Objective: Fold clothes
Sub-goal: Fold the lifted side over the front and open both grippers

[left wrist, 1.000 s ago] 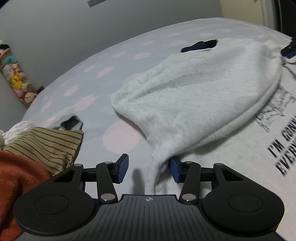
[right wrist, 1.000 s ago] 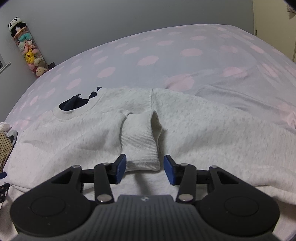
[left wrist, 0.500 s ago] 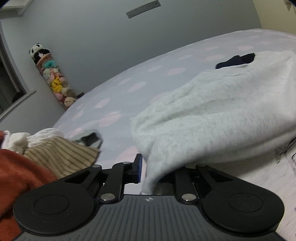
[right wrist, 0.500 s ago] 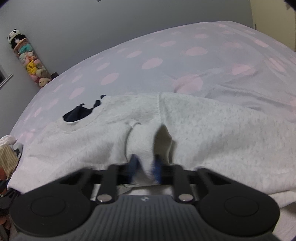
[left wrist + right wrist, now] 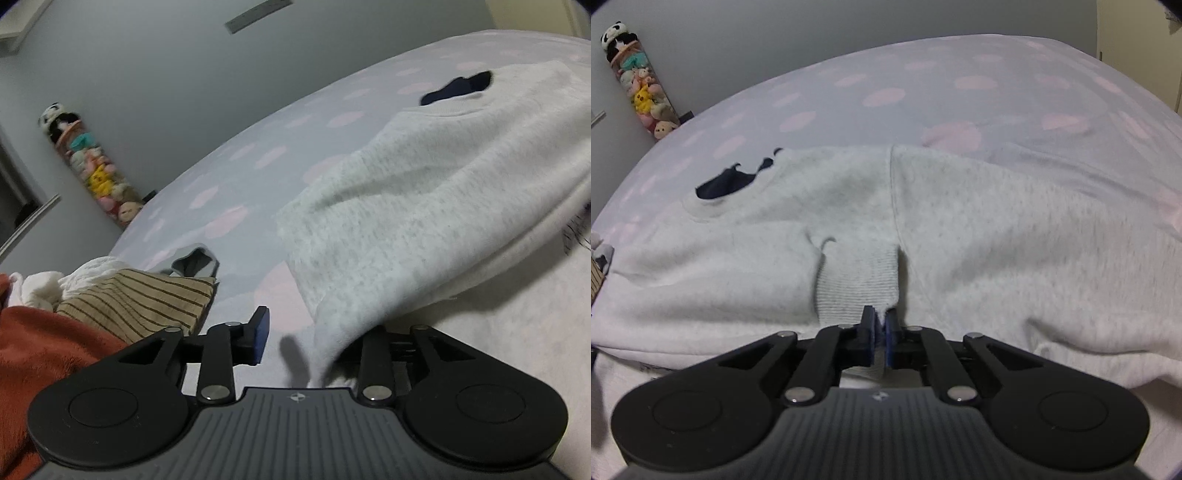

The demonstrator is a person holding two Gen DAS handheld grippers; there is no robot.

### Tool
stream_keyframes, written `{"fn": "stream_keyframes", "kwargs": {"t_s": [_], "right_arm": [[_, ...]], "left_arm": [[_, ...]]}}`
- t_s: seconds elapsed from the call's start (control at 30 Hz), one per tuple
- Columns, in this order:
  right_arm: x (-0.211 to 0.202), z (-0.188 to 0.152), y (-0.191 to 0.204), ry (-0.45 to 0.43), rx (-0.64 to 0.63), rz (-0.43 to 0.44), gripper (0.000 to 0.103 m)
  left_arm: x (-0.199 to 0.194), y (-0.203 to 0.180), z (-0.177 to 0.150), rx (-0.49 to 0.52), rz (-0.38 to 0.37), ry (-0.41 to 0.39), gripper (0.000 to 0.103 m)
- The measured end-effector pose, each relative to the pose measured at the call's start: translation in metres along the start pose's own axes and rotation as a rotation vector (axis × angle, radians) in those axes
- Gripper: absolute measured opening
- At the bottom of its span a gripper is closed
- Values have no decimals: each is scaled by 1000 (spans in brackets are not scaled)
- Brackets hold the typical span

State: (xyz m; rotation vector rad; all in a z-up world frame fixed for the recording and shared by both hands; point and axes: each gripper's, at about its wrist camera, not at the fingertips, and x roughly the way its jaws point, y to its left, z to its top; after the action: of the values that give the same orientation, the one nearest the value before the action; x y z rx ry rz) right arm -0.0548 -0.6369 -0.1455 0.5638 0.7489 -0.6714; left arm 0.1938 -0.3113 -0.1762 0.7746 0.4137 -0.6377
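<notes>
A light grey sweatshirt (image 5: pixel 979 229) lies spread on the bed, its dark-lined neck opening (image 5: pixel 727 184) at the far left. My right gripper (image 5: pixel 880 325) is shut on the lower edge of the ribbed sleeve cuff (image 5: pixel 857 288), which lies over the body. In the left wrist view, a folded-over part of the sweatshirt (image 5: pixel 424 192) hangs down toward my left gripper (image 5: pixel 306 339). Its jaws stand apart. The left blue pad (image 5: pixel 261 332) is bare, and cloth drapes over and hides the right one. Black print (image 5: pixel 576 229) shows at the right edge.
The bed sheet (image 5: pixel 240 177) is pale lilac with pink dots. A pile of clothes sits at the left: striped beige (image 5: pixel 136 299), rust-red (image 5: pixel 44 350) and white (image 5: pixel 40 291). A tall tube of plush toys (image 5: pixel 639 85) stands by the grey wall.
My right gripper went from open around the cuff to shut on it. My left gripper tilted upward, and the sweatshirt edge now drapes over its right finger.
</notes>
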Motion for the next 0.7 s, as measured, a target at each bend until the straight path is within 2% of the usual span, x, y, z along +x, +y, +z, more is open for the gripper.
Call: {"fn": "stream_keyframes", "kwargs": {"t_s": [0.13, 0.2, 0.3, 0.33, 0.53, 0.63, 0.7], "right_arm": [[1, 2, -1, 13, 10, 5, 6], [1, 4, -2, 19, 18, 10, 6], [-2, 6, -3, 25, 19, 20, 8], [-3, 7, -3, 25, 12, 23, 12], [-15, 11, -8, 36, -25, 30, 18], [-21, 13, -10, 35, -47, 36, 24], [-24, 16, -13, 37, -59, 34, 25]], "left_arm": [[-18, 7, -9, 33, -56, -38, 41], [-29, 10, -13, 58, -66, -63, 49], [-42, 21, -12, 35, -149, -80, 49], [-45, 25, -11, 20, -185, -79, 49], [-65, 57, -2, -109, -394, -62, 52], [-70, 68, 4, -131, -441, -42, 57], [-72, 70, 7, -116, -453, -14, 57]]}}
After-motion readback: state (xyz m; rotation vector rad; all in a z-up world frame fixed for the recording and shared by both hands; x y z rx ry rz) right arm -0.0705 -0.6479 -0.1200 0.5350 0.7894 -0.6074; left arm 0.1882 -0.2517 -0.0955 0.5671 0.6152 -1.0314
